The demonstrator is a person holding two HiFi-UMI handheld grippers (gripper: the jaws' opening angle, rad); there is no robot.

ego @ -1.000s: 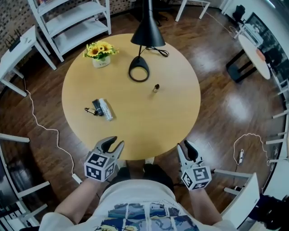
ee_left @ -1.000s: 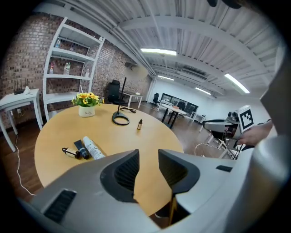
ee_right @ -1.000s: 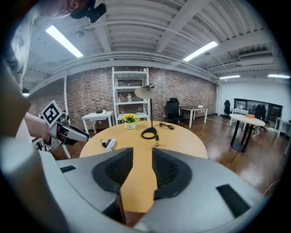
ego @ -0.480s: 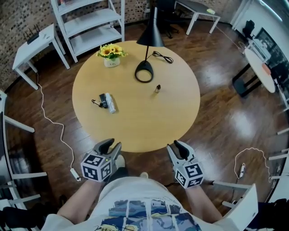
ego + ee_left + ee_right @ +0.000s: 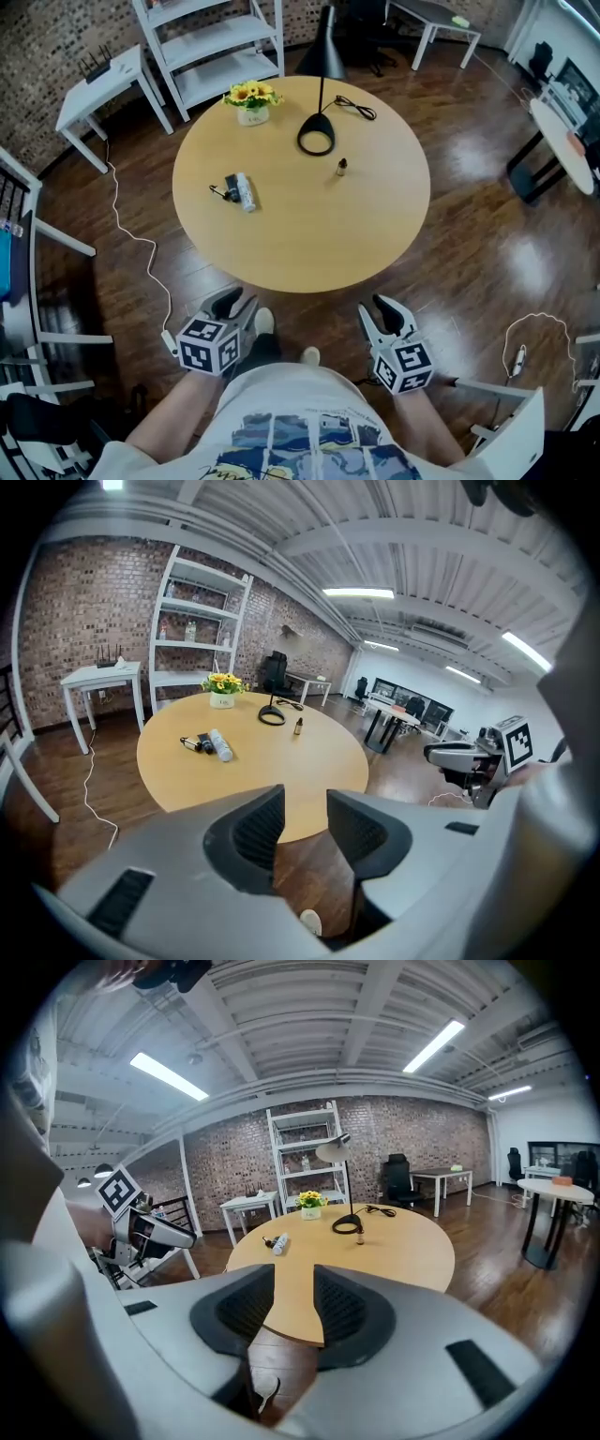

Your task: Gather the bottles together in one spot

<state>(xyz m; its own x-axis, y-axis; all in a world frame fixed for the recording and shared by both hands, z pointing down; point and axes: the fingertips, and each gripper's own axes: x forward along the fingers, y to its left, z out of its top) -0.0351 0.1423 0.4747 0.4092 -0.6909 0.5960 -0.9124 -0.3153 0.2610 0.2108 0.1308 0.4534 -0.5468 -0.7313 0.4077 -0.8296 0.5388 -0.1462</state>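
Table: round, wood-topped table [image 5: 300, 234], far of the person and both grippers.
Paired bottles: a white bottle [image 5: 246, 193] lies on its side on the left part of the table – a small dark bottle [image 5: 228, 188] lies just beside it on its left.
Third bottle: a small brown bottle [image 5: 342, 168] stands upright right of centre, near the lamp base and well apart from the pair.
Other table items: black lamp [image 5: 319, 131] and its cable [image 5: 356, 108] at the far side; pot of yellow flowers [image 5: 251, 98] far left.
Left gripper [image 5: 236, 302]: held over the floor off the table's near edge; its fingers [image 5: 255, 832] stand slightly spread, with only floor between them.
Right gripper [image 5: 376, 309]: likewise short of the table; its fingers [image 5: 246, 1307] are parted and pinch nothing.
Writing: print on the bottles is too small to read; the cubes carry black-and-white square markers only.
Head view alone: a white cord [image 5: 141, 246] trailing on the floor at left, and the person's shoes.
Gripper views alone: brick wall [image 5: 412, 1138], ceiling strip lights and small items on the white shelf unit [image 5: 192, 630] – each view also catches the other gripper at its edge.
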